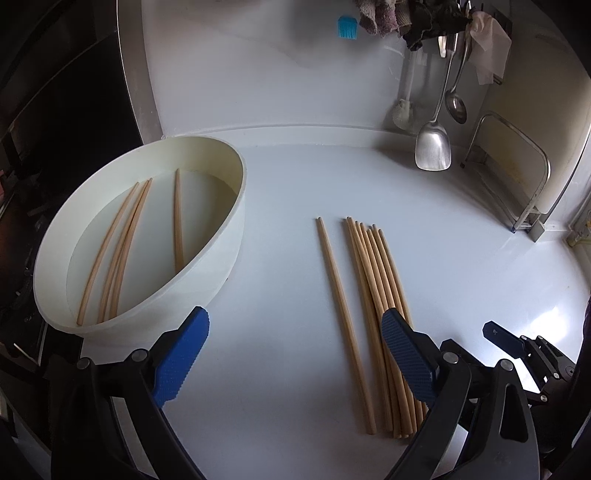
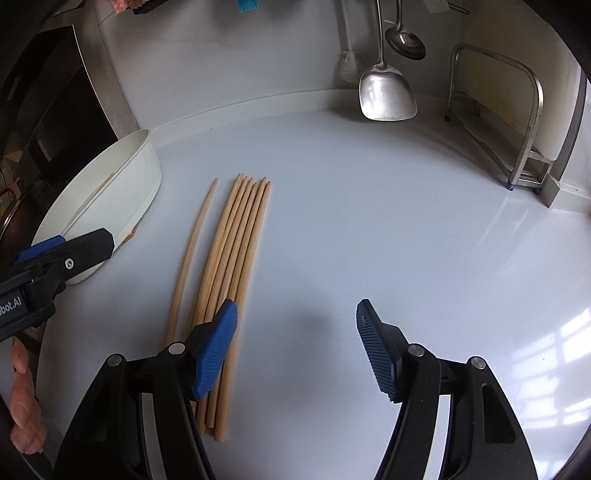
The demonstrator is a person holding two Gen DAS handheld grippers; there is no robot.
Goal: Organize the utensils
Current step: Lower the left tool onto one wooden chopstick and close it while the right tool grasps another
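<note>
A white oval container [image 1: 221,254] stands at the left of the counter with several wooden chopsticks [image 1: 122,243] lying in it; it also shows in the right wrist view [image 2: 125,192]. A single chopstick [image 1: 341,310] lies apart, just left of a bundle of several chopsticks [image 1: 376,280]. The single chopstick [image 2: 194,243] and the bundle [image 2: 236,243] also show in the right wrist view. My left gripper [image 1: 295,328] is open and empty above the single chopstick. My right gripper [image 2: 295,317] is open and empty, just right of the bundle.
A steel spatula [image 1: 433,146] and ladle [image 1: 456,107] hang at the back wall beside a white brush [image 1: 403,110]. A metal rack [image 1: 524,184] holding a cutting board stands at the right. A dark stove area [image 1: 55,110] lies to the left. Cloths [image 1: 388,18] hang above.
</note>
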